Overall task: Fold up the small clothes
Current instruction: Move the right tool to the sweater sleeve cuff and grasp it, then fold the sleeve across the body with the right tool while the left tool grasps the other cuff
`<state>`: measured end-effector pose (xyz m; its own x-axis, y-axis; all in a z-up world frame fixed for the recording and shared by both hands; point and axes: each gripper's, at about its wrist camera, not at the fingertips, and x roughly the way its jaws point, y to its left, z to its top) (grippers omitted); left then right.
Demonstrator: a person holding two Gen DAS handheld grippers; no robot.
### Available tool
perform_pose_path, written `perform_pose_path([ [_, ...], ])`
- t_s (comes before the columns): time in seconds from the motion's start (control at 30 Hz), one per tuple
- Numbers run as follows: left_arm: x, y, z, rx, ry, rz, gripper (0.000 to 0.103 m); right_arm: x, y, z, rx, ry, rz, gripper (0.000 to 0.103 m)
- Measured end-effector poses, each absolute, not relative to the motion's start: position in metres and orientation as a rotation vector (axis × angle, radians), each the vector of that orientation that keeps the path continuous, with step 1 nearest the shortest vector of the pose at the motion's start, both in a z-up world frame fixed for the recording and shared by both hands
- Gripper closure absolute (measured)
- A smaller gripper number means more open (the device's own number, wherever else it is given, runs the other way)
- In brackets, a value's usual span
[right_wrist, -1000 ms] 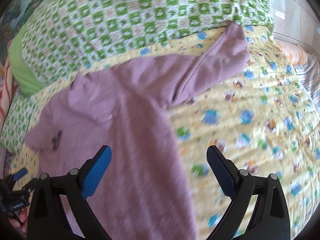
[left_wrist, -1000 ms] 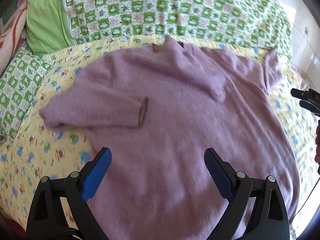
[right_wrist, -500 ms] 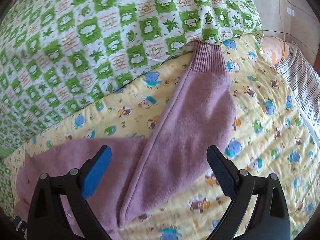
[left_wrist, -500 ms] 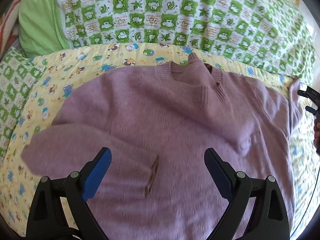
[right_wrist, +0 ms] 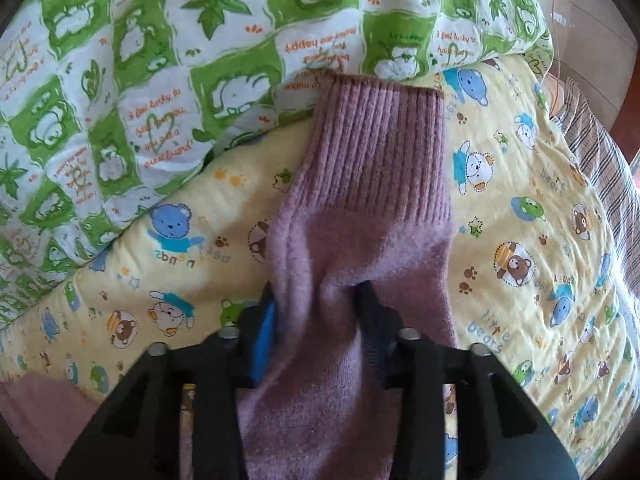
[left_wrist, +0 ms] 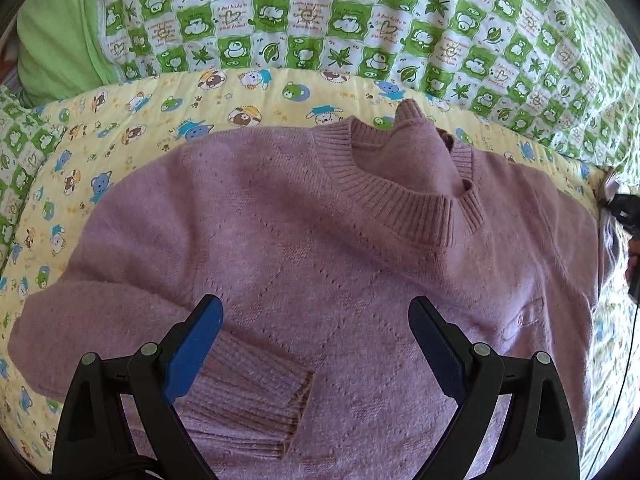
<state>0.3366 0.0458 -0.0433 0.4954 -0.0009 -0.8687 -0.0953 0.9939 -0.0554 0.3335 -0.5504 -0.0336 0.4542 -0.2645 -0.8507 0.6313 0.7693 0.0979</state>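
A purple knit sweater lies front up on a yellow bear-print quilt, its ribbed collar toward the far side. One sleeve is folded across the chest, its cuff beside my left finger. My left gripper hovers open over the chest with nothing between its pads. In the right wrist view the other sleeve stretches away to its ribbed cuff. My right gripper is closing on this sleeve just behind the cuff, and the fabric bunches into a ridge between the pads.
A green-and-white checked blanket is heaped along the far side and reaches the sleeve cuff. A plain green pillow sits at far left. A striped cloth and bare floor show past the quilt's right edge.
Both grippers moved toward the far side of the sweater. The left now hangs nearer the collar. The right travelled along the outstretched sleeve and its wide-open jaws closed on the fabric near the cuff.
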Motion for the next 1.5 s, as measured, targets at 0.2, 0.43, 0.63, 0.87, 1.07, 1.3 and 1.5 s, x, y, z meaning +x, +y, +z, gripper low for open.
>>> perform_pose_path([
  [0.2,0.312,0.064,-0.038,-0.174,1.058,0.035,0.008,0.309,-0.482,0.029,0.455,0.764,-0.291,0.089],
  [0.43,0.269,0.093,-0.028,-0.306,1.054,-0.044,0.008,0.279,-0.283,0.082,0.271,0.681,0.261,0.089],
  [0.63,0.257,0.107,-0.040,-0.406,1.105,-0.070,0.008,0.263,-0.145,0.020,0.149,0.873,0.588,0.083],
  [0.87,0.282,0.095,-0.062,-0.444,1.182,-0.102,0.008,0.250,-0.130,-0.036,0.183,1.082,0.622,0.050],
  [1.07,0.302,0.080,-0.069,-0.394,1.192,-0.102,0.019,0.235,-0.175,-0.033,0.301,1.044,0.496,0.049],
  [1.3,0.295,0.072,-0.047,-0.285,1.087,-0.132,0.096,0.227,-0.202,-0.028,0.367,1.021,0.392,0.049],
  [1.5,0.241,0.101,-0.006,-0.307,0.920,-0.110,0.097,0.219,-0.228,-0.014,0.380,0.962,0.298,0.049],
])
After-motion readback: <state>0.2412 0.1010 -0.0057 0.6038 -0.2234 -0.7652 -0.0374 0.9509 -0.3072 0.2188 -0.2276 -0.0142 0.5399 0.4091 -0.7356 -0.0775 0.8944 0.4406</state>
